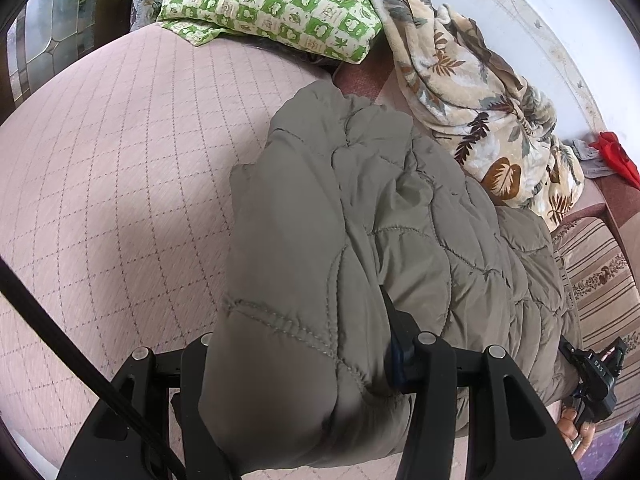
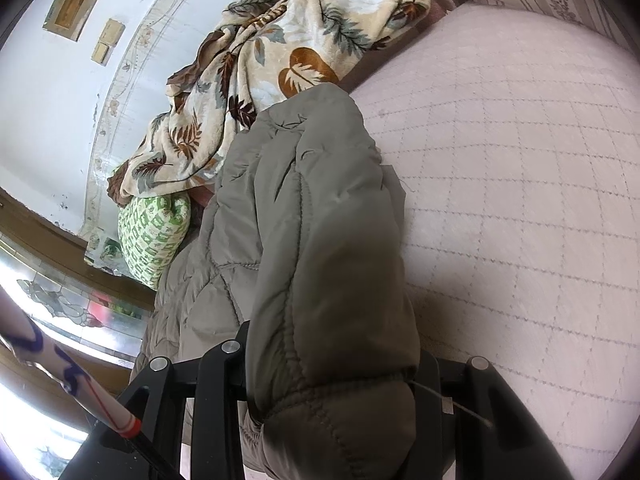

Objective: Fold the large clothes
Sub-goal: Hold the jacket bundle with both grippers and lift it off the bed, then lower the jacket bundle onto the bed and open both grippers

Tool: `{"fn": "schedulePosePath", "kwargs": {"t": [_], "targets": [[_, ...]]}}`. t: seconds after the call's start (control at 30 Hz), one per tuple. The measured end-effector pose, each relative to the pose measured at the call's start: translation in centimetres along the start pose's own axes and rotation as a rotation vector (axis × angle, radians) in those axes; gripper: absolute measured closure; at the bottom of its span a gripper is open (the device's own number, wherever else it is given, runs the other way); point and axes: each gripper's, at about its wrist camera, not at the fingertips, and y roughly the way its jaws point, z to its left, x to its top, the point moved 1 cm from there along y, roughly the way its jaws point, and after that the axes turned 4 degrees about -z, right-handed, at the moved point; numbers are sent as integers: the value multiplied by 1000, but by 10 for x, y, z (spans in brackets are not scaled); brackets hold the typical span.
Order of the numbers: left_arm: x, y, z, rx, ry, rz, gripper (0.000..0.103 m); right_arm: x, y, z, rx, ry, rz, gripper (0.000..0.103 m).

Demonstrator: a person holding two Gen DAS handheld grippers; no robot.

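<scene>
A large grey-green quilted jacket (image 1: 380,216) lies bunched on the pink quilted bed cover (image 1: 120,200). My left gripper (image 1: 304,364) is shut on a thick padded fold of the jacket, which bulges between the fingers and hides their tips. In the right wrist view the same jacket (image 2: 312,208) fills the middle; my right gripper (image 2: 332,376) is shut on another padded edge of it, over the bed cover (image 2: 520,200). The right gripper's body and the hand that holds it show in the left wrist view (image 1: 592,376) at the lower right, past the jacket.
A leaf-print blanket (image 1: 472,80) is heaped along the white wall behind the jacket. A green checked pillow (image 1: 272,4) lies at the bed's head. A striped cushion (image 1: 600,280) and red cloth (image 1: 616,152) sit at the right. A stained-glass window (image 2: 60,304) is at left.
</scene>
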Motion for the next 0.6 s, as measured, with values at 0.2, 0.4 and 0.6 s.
{"fn": "schedulePosePath", "kwargs": {"t": [0.2, 0.4, 0.6], "targets": [[-3, 0, 4, 12, 0, 0, 49, -3, -1, -2, -3, 1, 1, 62], [-4, 0, 4, 16, 1, -2, 48, -5, -4, -3, -5, 3, 4, 62], [-5, 1, 8, 20, -7, 2, 44, -12, -6, -8, -11, 11, 3, 62]]}}
